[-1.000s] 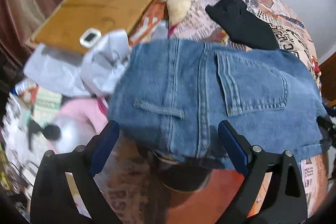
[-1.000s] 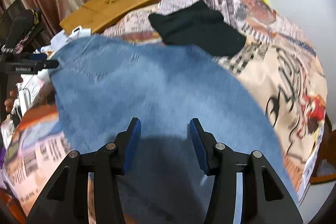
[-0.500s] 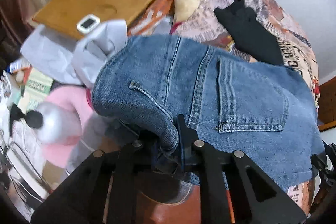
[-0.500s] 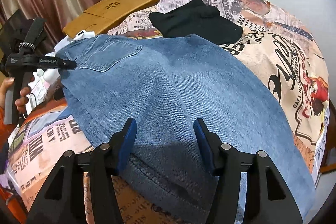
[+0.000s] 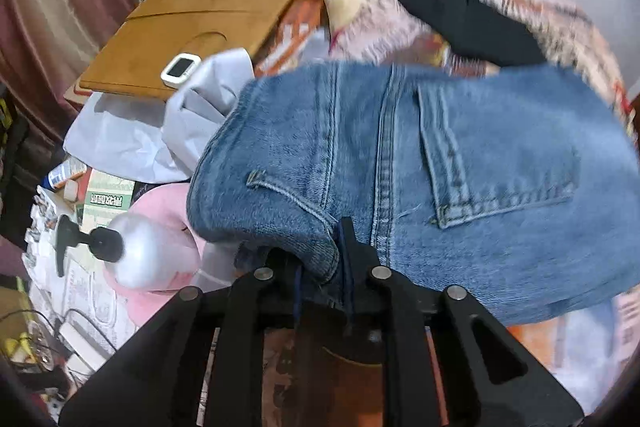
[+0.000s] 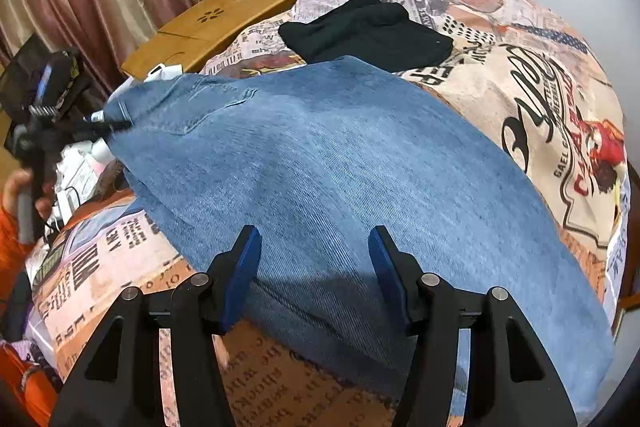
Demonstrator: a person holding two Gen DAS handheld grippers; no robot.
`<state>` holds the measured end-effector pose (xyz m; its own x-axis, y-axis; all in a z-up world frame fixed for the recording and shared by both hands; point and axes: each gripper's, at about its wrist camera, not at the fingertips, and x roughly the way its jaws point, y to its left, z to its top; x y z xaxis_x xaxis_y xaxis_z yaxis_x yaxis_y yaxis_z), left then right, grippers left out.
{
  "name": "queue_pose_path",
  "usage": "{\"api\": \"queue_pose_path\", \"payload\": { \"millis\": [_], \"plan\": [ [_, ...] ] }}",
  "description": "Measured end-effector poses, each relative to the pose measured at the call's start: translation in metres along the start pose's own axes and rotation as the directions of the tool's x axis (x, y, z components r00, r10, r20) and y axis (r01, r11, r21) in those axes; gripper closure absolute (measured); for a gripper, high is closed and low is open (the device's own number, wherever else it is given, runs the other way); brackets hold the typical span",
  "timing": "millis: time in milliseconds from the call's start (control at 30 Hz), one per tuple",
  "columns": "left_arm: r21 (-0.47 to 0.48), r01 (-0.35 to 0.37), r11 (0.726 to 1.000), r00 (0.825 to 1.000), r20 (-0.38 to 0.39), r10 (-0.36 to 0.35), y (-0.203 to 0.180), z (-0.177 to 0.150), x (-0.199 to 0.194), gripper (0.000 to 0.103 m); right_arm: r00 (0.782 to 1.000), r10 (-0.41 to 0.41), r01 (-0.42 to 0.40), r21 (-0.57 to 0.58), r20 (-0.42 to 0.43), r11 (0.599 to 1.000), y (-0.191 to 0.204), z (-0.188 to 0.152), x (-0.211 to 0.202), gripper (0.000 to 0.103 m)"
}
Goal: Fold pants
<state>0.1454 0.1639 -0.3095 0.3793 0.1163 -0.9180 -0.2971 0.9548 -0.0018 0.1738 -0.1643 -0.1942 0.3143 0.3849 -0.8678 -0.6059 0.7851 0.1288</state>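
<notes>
Faded blue denim jeans (image 6: pixel 340 163) lie over a newspaper-print bedspread (image 6: pixel 540 99) (beige, orange, red); a black garment (image 6: pixel 368 31) and brown wooden lap desk (image 5: pixel 208 15) sit beyond.

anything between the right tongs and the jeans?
Nothing visible. The right tongs hang open directly over the jeans, bare denim in the gap. The left tongs are already shut on the waistband.

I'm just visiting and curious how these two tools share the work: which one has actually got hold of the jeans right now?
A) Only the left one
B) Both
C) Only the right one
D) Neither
A: the left gripper has its jaws pinched shut on the waistband of the jeans, while the right gripper hovers over the denim with jaws apart.
</notes>
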Motion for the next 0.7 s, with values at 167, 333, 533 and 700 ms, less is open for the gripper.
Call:
{"api": "queue_pose_path", "payload": {
  "millis": [167, 333, 533, 700],
  "plan": [
    [0.091, -0.073, 0.993, 0.997, 0.022, 0.071, -0.013, -0.001, -0.011, 0.08, 0.999, -0.03, 0.03, 0.029, 0.018, 0.999, -0.005, -0.006, -0.011, 0.042],
    [0.095, -0.071, 0.993, 0.997, 0.041, 0.067, -0.014, 0.009, -0.037, 0.057, 0.993, -0.087, 0.081, 0.069, 0.081, 0.994, -0.02, -0.016, -0.031, 0.035],
    [0.106, -0.046, 0.993, 0.982, 0.189, 0.026, -0.042, 0.035, -0.087, 0.026, 0.976, -0.159, 0.131, 0.185, 0.145, 0.974, -0.059, -0.031, -0.062, 0.032],
    [0.189, 0.049, 0.981, 0.97, 0.227, -0.092, -0.097, 0.059, -0.105, 0.011, 0.954, -0.259, 0.193, 0.351, 0.152, 0.916, -0.113, -0.06, -0.088, 0.03]
  ]
}}
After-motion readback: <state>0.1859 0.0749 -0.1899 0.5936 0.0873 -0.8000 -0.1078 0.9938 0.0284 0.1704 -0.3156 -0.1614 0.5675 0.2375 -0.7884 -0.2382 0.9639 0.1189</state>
